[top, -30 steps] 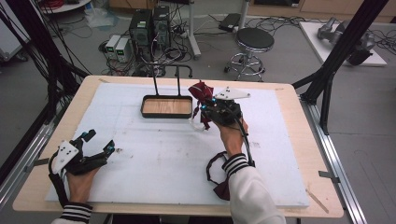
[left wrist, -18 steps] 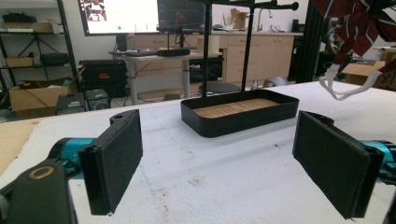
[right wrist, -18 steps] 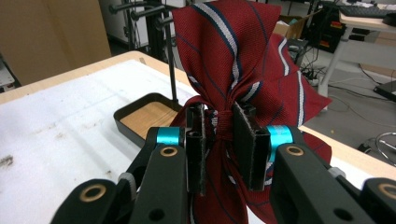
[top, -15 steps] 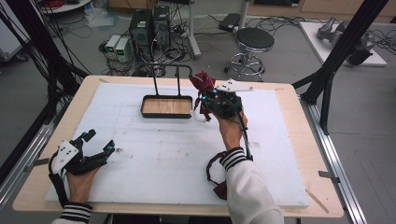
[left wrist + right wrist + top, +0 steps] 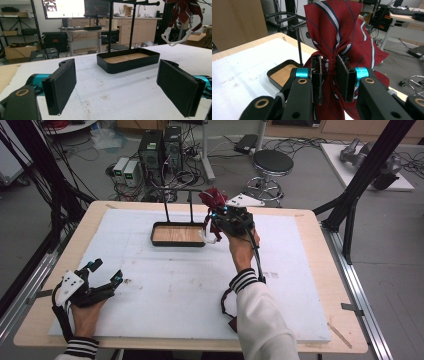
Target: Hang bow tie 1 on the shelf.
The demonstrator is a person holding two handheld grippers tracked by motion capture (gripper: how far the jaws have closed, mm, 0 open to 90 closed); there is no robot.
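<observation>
The right gripper (image 5: pixel 331 79) is clenched on the knot of a red striped bow (image 5: pixel 337 30) with a white loop (image 5: pixel 209 236), held above the right end of the tray (image 5: pixel 178 242), beside the black stand (image 5: pixel 177 195) at the far side of the table (image 5: pixel 310 270). The step looks like hanging the bow on the stand's bar, so the grip should stay firm on the knot while the loop is brought level with the bar's end and slid on. The left gripper (image 5: pixel 120 82) rests released, near left, well apart.
</observation>
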